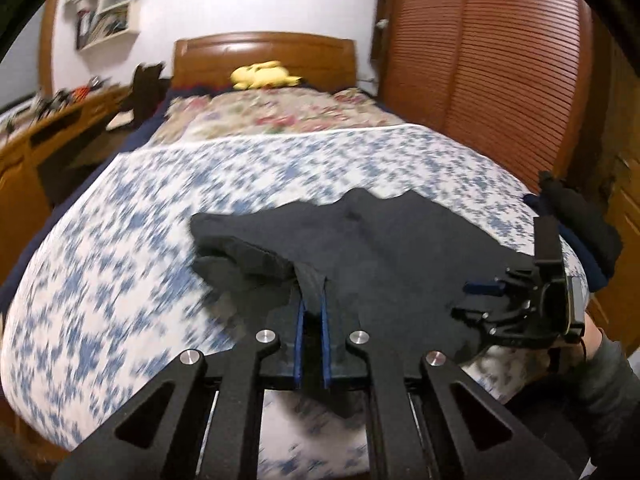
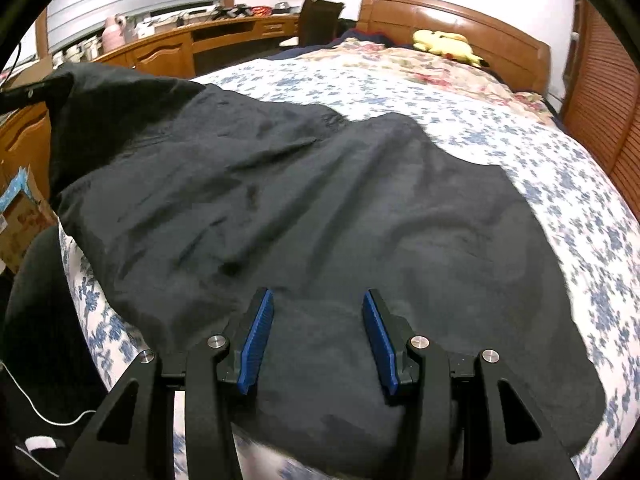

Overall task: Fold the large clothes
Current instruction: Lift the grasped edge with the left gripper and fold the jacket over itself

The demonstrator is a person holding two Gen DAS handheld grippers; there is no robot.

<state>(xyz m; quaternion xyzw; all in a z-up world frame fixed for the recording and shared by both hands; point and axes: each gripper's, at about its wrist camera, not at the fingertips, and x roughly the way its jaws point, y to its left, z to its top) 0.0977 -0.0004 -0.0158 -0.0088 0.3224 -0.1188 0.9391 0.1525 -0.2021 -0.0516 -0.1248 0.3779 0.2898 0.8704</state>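
A large black garment (image 2: 320,208) lies spread over the near end of the bed; it also shows in the left wrist view (image 1: 392,248). My left gripper (image 1: 312,300) is shut on a bunched fold of the black garment and holds it lifted above the sheet. My right gripper (image 2: 318,300) is open, its blue pads (image 2: 256,340) apart, low over the garment's near part. The right gripper also shows at the right edge of the left wrist view (image 1: 480,300), open over the garment's edge.
The bed has a blue-and-white floral sheet (image 1: 120,240) and a pink floral quilt (image 1: 280,116) further back. A yellow plush toy (image 1: 264,76) lies by the wooden headboard (image 1: 264,48). A slatted wardrobe (image 1: 480,60) stands right, a wooden desk (image 2: 180,48) left.
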